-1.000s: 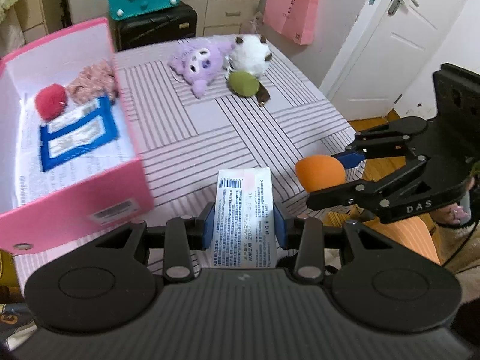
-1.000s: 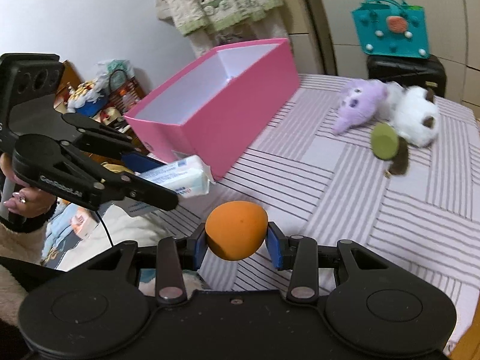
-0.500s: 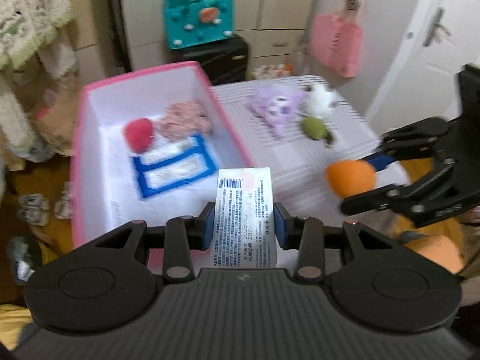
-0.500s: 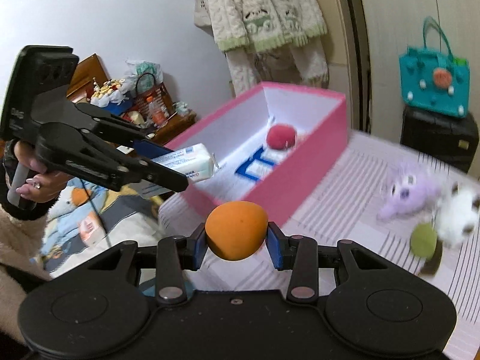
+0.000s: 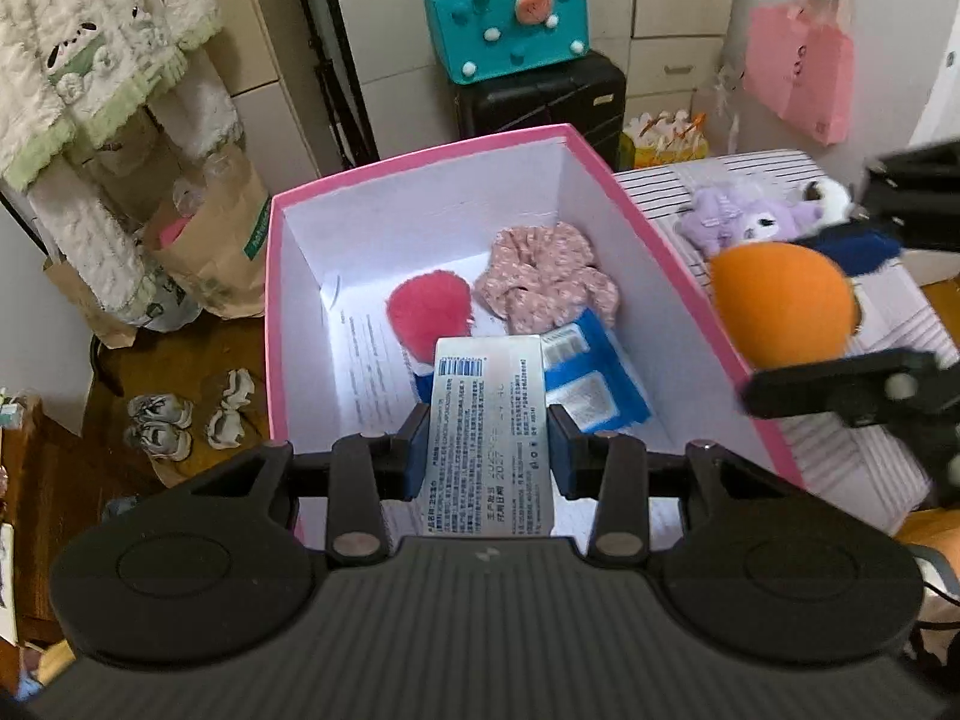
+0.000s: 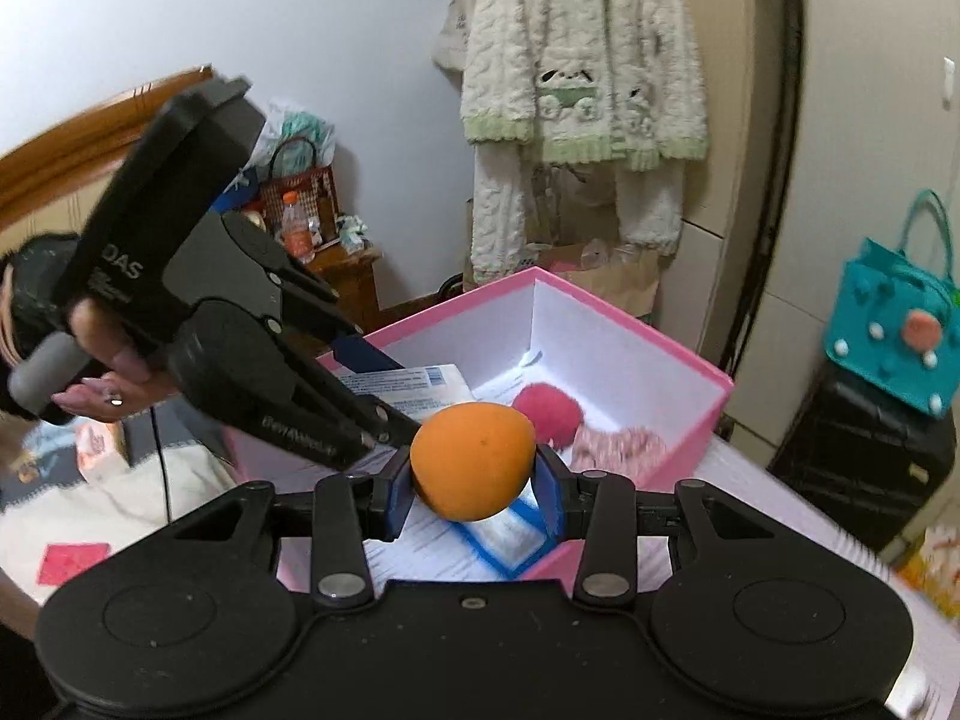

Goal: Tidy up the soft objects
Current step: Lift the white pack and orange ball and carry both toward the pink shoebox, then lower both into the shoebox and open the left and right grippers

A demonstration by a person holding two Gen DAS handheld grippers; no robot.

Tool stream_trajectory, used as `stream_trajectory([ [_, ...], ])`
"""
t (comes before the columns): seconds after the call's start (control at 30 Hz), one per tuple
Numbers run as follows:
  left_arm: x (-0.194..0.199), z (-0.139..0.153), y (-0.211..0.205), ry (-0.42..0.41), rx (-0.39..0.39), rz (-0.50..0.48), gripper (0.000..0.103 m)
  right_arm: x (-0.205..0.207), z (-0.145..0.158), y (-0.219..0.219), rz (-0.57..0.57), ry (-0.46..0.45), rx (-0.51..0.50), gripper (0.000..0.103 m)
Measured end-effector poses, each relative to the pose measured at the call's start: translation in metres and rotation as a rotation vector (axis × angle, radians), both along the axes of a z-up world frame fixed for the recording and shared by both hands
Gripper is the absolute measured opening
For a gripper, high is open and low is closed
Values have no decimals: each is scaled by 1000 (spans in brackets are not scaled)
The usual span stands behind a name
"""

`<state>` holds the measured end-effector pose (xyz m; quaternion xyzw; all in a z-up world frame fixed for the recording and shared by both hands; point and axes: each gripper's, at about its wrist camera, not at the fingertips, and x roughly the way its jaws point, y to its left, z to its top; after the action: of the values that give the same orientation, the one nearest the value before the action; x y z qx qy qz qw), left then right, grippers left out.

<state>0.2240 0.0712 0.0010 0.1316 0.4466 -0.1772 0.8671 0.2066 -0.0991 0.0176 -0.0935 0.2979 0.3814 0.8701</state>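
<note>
My left gripper (image 5: 489, 444) is shut on a white tissue pack (image 5: 489, 420) and hangs over the open pink box (image 5: 420, 159). My right gripper (image 6: 474, 483) is shut on an orange egg-shaped sponge (image 6: 473, 459), held above the box's near corner. In the left wrist view that sponge (image 5: 783, 303) hovers over the box's right wall. Inside the box lie a red pom-pom (image 5: 429, 309), a pink floral scrunchie (image 5: 543, 279) and a blue-edged packet (image 5: 594, 378). The left gripper (image 6: 384, 411) with its pack (image 6: 408, 387) shows at the left of the right wrist view.
A purple plush (image 5: 741, 219) and a white plush (image 5: 831, 195) lie on the striped table (image 5: 888, 312) right of the box. Behind stand a black suitcase (image 5: 540, 99) with a teal bag (image 5: 507, 18). Paper bags (image 5: 210, 240) and shoes (image 5: 159, 420) sit on the floor at left.
Both grippers swung left from the table's front edge to above the pink box, each still holding its object. The right gripper rose and rolled, so the sponge now hangs over the box rim.
</note>
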Motion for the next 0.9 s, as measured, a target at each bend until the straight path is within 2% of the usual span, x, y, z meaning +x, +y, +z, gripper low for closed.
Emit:
stream_trajectory([
  [0.23, 50, -14, -2, -31, 144, 47, 39, 62, -19, 19, 34, 67, -56, 46],
  [0.33, 71, -15, 4, -56, 145, 78, 38, 78, -28, 22, 53, 95, -70, 46],
  [0.47, 91, -21, 11, -15, 118, 96, 39, 92, -39, 30, 88, 139, -86, 47],
  [0.7, 98, -40, 11, 30, 126, 105, 41, 104, -53, 45, 90, 161, -132, 48],
  [0.77, 97, -41, 9, 1, 145, 103, 42, 105, -57, 48, 79, 160, -142, 48],
  [0.83, 93, -42, 2, -60, 204, 100, 43, 110, -60, 50, 62, 171, -142, 48],
  [0.9, 88, -40, -2, -109, 231, 97, 43, 110, -61, 48, 45, 177, -136, 49],
])
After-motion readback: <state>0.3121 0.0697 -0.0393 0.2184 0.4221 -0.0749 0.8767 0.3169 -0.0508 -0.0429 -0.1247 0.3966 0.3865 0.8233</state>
